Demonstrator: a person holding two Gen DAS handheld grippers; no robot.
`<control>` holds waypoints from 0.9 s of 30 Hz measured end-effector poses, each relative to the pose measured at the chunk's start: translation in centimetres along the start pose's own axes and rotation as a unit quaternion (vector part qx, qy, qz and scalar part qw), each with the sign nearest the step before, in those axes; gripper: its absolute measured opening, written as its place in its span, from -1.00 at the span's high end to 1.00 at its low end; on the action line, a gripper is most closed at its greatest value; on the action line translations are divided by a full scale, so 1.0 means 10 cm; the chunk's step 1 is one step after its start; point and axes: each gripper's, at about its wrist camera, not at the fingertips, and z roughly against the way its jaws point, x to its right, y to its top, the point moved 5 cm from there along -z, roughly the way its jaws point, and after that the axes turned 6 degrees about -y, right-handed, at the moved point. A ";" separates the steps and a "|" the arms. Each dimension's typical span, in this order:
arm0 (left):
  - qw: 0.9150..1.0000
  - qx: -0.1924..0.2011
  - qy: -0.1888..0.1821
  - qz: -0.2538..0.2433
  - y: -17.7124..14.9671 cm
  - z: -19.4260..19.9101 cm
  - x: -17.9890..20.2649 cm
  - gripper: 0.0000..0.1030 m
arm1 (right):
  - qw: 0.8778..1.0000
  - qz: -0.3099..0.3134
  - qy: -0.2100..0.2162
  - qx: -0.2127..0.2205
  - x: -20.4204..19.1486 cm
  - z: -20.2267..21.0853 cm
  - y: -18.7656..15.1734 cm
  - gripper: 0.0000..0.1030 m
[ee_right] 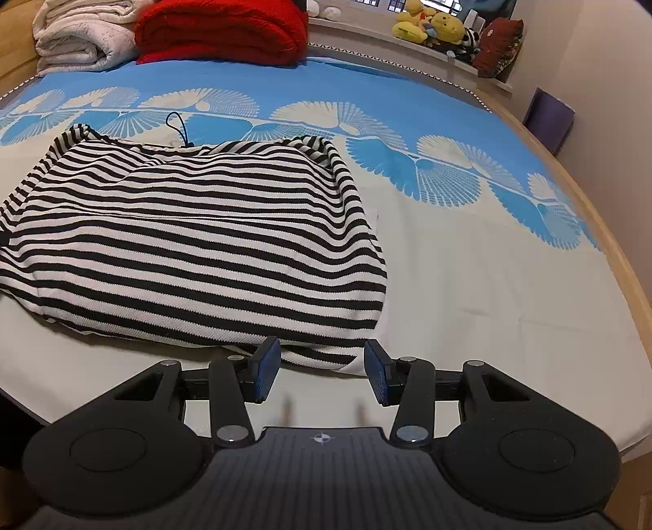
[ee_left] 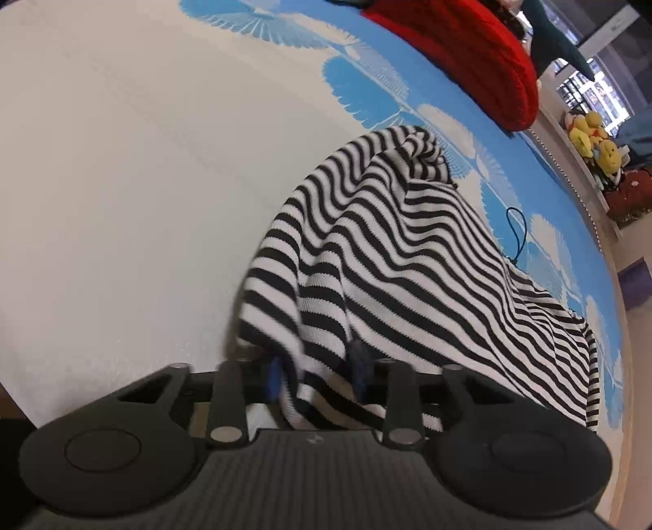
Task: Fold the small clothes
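A black-and-white striped knit garment point(ee_right: 195, 240) lies partly folded on the bed. In the left wrist view the garment point(ee_left: 407, 261) drapes up from the bed into my left gripper point(ee_left: 318, 375). The blue pads stand apart with a fold of striped cloth between them; it is unclear whether they pinch it. My right gripper point(ee_right: 322, 375) is open and empty, just in front of the garment's near right corner. A thin dark cord loop point(ee_right: 179, 128) pokes out at the garment's far edge.
The bed sheet point(ee_right: 468, 285) is white near me and blue with fan patterns farther off. A red folded blanket point(ee_right: 220, 32) and a white folded blanket point(ee_right: 81, 36) lie at the head. Plush toys point(ee_right: 436, 24) sit on a ledge. The wooden bed edge point(ee_right: 627, 261) runs on the right.
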 end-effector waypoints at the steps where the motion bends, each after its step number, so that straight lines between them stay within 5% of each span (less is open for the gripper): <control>1: 1.000 0.004 -0.001 -0.010 0.01 0.01 0.03 0.61 | 1.000 0.000 -0.001 0.000 0.00 0.00 0.00 0.09; 27: 0.993 0.043 0.019 -0.110 -0.03 0.15 0.28 0.76 | 0.999 -0.018 -0.037 -0.013 0.18 -0.10 0.10 0.11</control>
